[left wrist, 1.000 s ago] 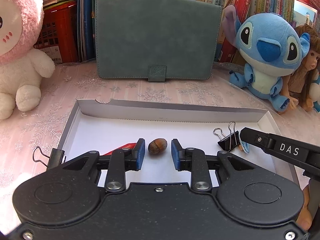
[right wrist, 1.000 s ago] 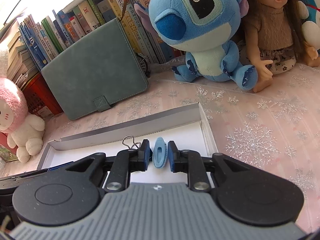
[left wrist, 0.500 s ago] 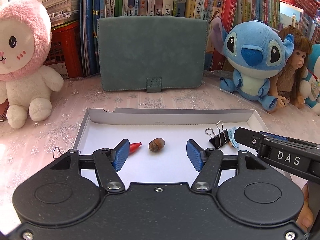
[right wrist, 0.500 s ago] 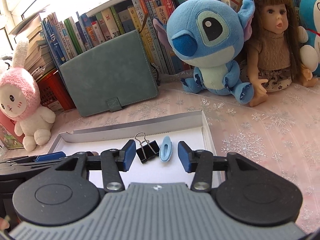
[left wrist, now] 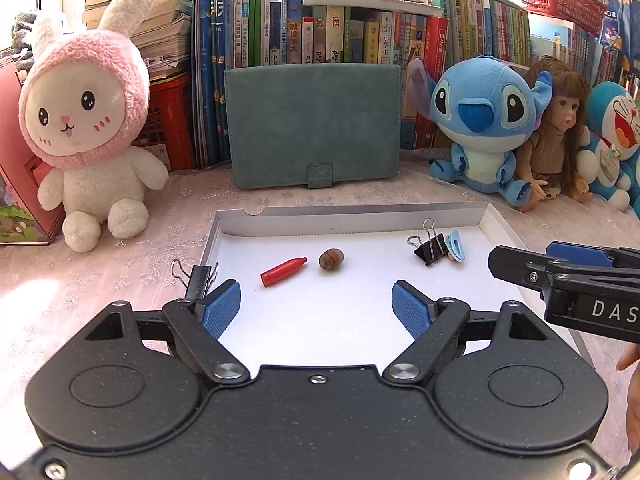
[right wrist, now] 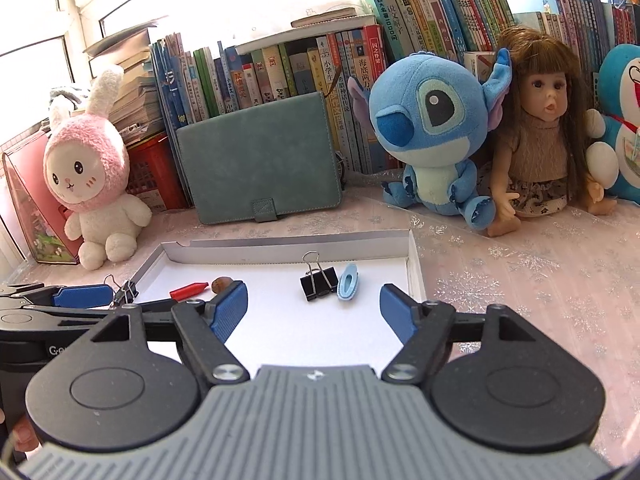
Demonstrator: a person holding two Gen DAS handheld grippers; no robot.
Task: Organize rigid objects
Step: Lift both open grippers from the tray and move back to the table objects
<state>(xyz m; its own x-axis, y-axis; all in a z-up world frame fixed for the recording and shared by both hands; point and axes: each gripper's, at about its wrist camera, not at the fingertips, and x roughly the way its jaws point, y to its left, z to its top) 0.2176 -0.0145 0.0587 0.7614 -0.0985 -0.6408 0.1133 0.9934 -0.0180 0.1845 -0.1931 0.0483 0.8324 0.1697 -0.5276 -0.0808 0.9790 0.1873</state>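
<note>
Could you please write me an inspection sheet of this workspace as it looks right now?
Surface: pink snowflake cloth, with a white tray on it.
Job's things: in the tray, a red crayon beside an acorn; a black clip against a blue clip.
Clutter: a second black clip sits at the tray's left edge.
Grippers: left gripper and right gripper are both opening, with nothing between the jaws.
Cables: nothing seen.
Surroundings: green case, bunny, blue plush, doll, books behind.
</note>
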